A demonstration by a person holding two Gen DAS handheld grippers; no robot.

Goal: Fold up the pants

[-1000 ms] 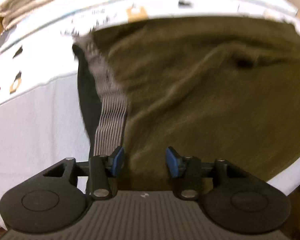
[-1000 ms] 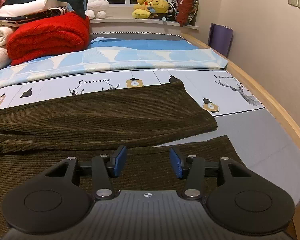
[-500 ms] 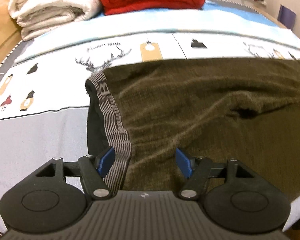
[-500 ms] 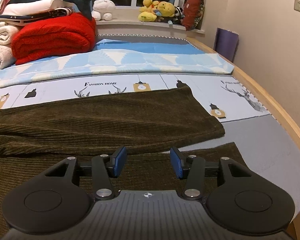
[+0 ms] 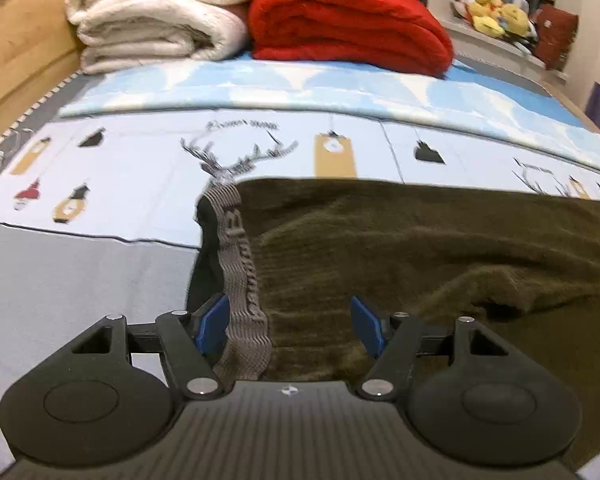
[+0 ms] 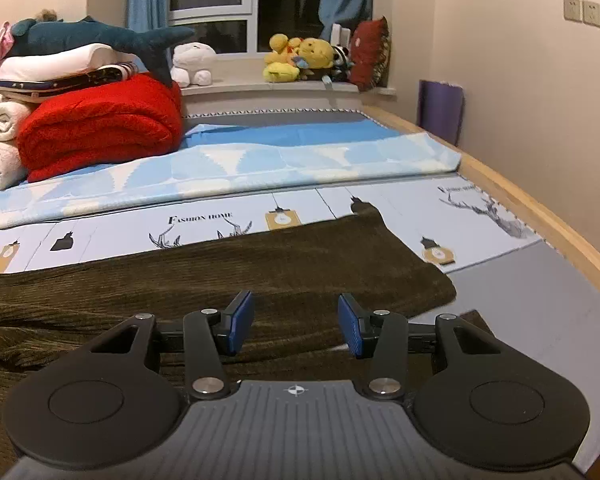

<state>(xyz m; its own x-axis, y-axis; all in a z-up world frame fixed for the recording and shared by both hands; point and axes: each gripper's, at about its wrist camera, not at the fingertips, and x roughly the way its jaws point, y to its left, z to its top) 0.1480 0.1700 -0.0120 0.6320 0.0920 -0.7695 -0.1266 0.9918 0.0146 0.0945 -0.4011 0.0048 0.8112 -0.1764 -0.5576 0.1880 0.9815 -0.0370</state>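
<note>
Lying between spread jaws: pants (image 5: 380, 248)

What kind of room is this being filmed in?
Most likely a bedroom at home: the brown pants lie on a bed sheet, folded blankets are stacked at the far end, and plush toys line the windowsill.

Olive ribbed pants (image 5: 400, 240), red blanket (image 5: 348, 28)

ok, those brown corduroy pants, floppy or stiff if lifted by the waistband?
Likely floppy: the pants already wrinkle and fold on the bed. The ribbed fabric looks thick, so probably heavy enough to sag. The elastic waistband may stretch under a pinch.
</note>
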